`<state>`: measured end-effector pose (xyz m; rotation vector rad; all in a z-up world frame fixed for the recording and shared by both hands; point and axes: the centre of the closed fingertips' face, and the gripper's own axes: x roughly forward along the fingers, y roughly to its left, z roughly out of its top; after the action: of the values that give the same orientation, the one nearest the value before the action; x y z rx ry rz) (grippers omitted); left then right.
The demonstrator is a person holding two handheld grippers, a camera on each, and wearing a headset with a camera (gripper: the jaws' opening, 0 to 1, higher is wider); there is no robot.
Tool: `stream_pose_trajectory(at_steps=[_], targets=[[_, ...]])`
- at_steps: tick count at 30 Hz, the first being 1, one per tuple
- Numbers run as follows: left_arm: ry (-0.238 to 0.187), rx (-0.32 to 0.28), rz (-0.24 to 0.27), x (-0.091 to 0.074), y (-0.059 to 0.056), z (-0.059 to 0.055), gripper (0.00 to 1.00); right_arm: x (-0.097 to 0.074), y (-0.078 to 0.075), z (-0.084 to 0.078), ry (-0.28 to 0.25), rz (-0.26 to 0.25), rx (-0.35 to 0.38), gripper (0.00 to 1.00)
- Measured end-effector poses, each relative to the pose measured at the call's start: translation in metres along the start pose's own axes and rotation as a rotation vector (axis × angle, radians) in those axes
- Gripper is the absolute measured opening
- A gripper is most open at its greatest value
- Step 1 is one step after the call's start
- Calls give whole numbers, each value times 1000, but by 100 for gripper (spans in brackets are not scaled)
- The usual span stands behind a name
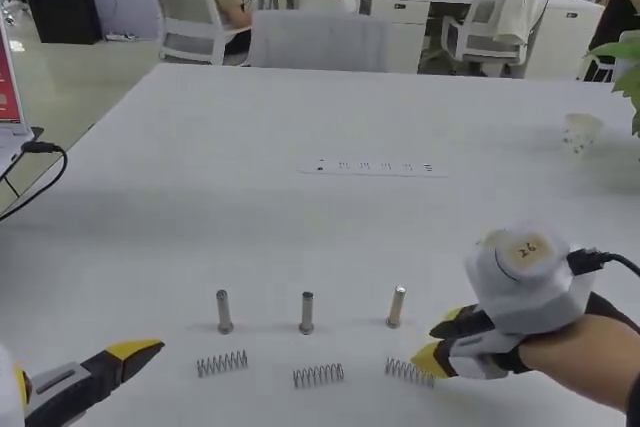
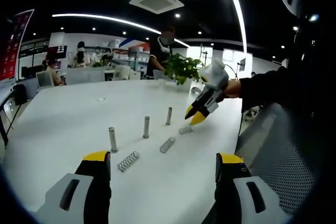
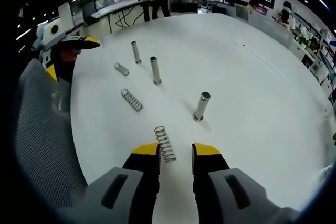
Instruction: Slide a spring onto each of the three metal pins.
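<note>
Right gripper view looks along my right tool [image 3: 176, 150]. Its jaws stand a narrow gap apart and grip nothing. The first spring [image 3: 165, 143] lies flat on the white surface [image 3: 252, 93] with its near end in that gap, and the rest of it runs forward past the fingertips. I cannot tell whether either jaw touches it. The first pin [image 3: 200, 106] stands upright just ahead of the tool and a little to its right, apart from the spring. Further ahead and to the left lie the second spring [image 3: 132, 99] and the third spring [image 3: 122, 68], each near its own upright pin, the second pin [image 3: 155, 70] and the third pin [image 3: 136, 52]. All three pins are bare.

My left tool [image 3: 79, 43] sits beyond the third spring, at the far left end of the row.

From the left gripper view, the left tool [image 2: 164, 158] has its jaws spread wide and empty, held over the surface. The third spring [image 2: 128, 161] lies just ahead of its left jaw, not between the jaws. The third pin [image 2: 112, 139] stands just past that spring.
</note>
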<state>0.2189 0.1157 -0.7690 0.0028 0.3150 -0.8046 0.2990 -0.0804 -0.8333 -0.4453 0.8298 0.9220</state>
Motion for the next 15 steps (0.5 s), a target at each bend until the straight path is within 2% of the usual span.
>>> stream_pose_trajectory(at_steps=[7, 15], targets=[[1, -2, 1, 0, 0, 0, 78, 3, 7, -9, 42, 40, -41, 19], [3, -6, 4, 1, 0, -1, 78, 9, 9, -18, 79, 61, -113, 17]])
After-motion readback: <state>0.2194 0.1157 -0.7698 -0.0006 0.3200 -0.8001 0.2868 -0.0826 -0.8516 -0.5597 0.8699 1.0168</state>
